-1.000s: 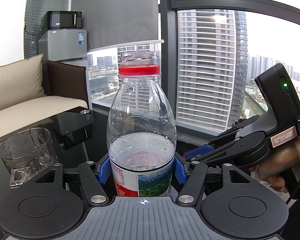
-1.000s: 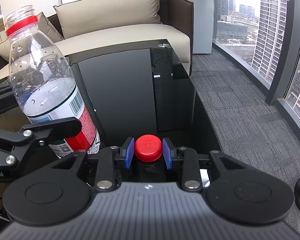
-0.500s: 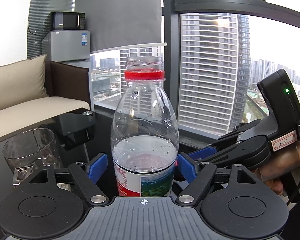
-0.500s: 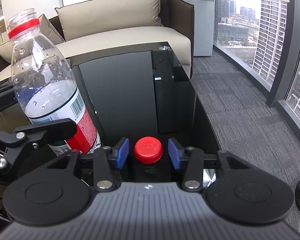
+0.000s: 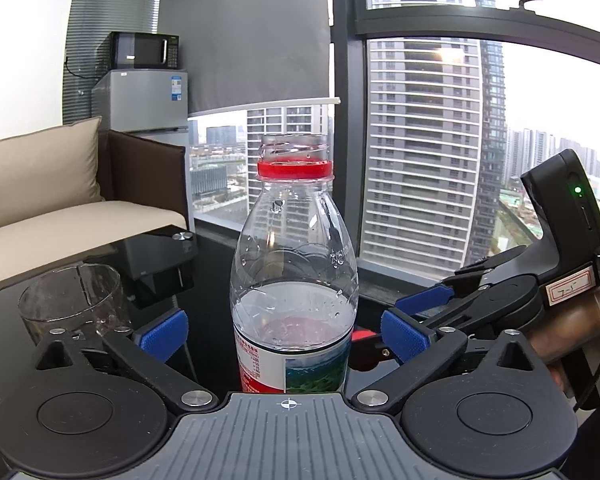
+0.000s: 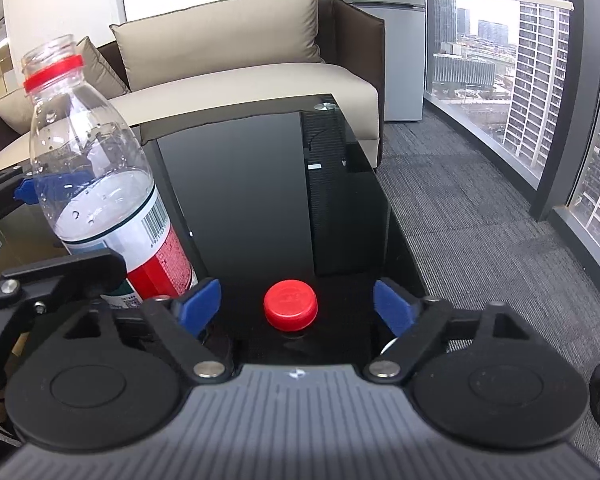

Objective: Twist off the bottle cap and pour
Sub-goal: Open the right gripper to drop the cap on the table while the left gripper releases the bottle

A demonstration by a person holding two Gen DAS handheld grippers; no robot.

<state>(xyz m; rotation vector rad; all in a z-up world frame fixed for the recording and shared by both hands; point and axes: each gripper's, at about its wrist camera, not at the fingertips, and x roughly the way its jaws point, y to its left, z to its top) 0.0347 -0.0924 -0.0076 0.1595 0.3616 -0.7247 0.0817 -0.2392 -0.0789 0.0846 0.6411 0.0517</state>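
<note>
1. Half-full, we see the uncapped bottle (image 5: 294, 300) upright on the bench (image 6: 260, 208), mouth up, between our spread left jaws.
2. Left of the bottle stands a glass (image 5: 74, 304).
3. Right of the bottle, the cap (image 6: 291, 304) lies between our spread right jaws.

The left wrist camera sits low behind its own wide-spread blue-padded fingers (image 5: 163, 335), very near the clear uncapped plastic bottle (image 5: 294, 280), and faces the tall window. The right wrist camera looks from the window side along the glossy black glass table (image 6: 236, 184) toward the beige sofa (image 6: 236, 64). Both views share this bottle, the table, and each shows part of the other gripper.
</note>
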